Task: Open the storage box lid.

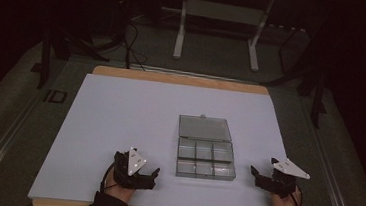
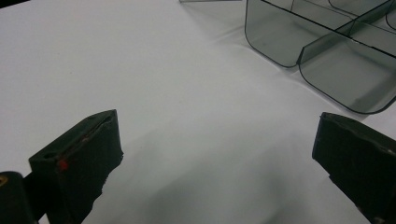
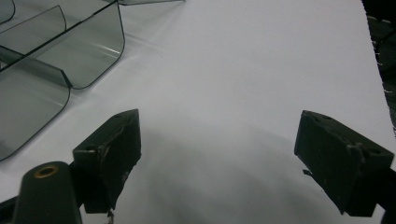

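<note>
A clear grey plastic compartment box (image 1: 205, 157) lies open on the white table sheet (image 1: 129, 118), its lid (image 1: 204, 127) folded flat behind it and its compartments looking empty. My left gripper (image 1: 152, 174) rests on the sheet left of the box, open, with nothing between its jaws. My right gripper (image 1: 256, 173) rests to the right of the box, also open and empty. In the left gripper view (image 2: 217, 154) the box's corner (image 2: 322, 51) is at upper right. In the right gripper view (image 3: 217, 154) the box wall (image 3: 60, 51) is at upper left.
The white sheet lies on a wooden board (image 1: 183, 79) whose edge shows at the back and front. A metal stand (image 1: 218, 16) and cables (image 1: 131, 43) lie on the dark floor beyond the table. Dark fabric (image 3: 380, 42) borders the sheet's right edge.
</note>
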`<action>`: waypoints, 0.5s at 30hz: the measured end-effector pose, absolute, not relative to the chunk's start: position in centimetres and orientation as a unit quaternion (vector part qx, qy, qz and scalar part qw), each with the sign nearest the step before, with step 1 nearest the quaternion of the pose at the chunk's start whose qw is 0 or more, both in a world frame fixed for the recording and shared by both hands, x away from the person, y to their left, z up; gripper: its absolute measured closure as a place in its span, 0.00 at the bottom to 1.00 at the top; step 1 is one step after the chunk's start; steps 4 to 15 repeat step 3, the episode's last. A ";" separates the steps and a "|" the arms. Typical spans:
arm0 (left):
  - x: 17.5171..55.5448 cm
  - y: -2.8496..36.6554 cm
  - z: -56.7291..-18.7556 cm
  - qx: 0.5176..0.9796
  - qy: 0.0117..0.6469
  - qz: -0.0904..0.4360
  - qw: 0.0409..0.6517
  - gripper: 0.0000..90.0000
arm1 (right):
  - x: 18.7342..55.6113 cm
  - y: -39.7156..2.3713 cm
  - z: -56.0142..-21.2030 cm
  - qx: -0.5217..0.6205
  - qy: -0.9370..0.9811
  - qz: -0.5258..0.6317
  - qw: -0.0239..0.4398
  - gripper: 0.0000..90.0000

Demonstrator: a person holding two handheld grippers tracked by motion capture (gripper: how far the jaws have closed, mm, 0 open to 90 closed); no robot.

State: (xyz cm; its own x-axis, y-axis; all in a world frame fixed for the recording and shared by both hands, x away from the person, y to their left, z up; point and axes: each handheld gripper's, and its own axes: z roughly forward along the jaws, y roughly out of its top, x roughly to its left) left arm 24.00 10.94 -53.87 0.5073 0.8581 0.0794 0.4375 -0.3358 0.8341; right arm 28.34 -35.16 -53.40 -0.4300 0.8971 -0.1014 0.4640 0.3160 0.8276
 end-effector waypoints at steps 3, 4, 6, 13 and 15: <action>24.0 11.0 -53.9 0.773 0.419 0.265 0.396 0.03 | 28.3 -35.2 -53.4 0.449 0.758 0.374 0.288 0.16; 24.0 11.0 -53.9 0.773 0.419 0.265 0.396 0.03 | 28.3 -35.2 -53.4 0.449 0.758 0.374 0.288 0.16; 24.0 11.0 -53.9 0.773 0.419 0.265 0.396 0.03 | 28.3 -35.2 -53.4 0.449 0.758 0.374 0.288 0.16; 24.0 11.0 -53.9 0.773 0.419 0.265 0.396 0.03 | 28.3 -35.2 -53.4 0.449 0.758 0.374 0.288 0.16; 24.0 11.0 -53.9 0.773 0.419 0.265 0.396 0.03 | 28.3 -35.2 -53.4 0.449 0.758 0.374 0.288 0.16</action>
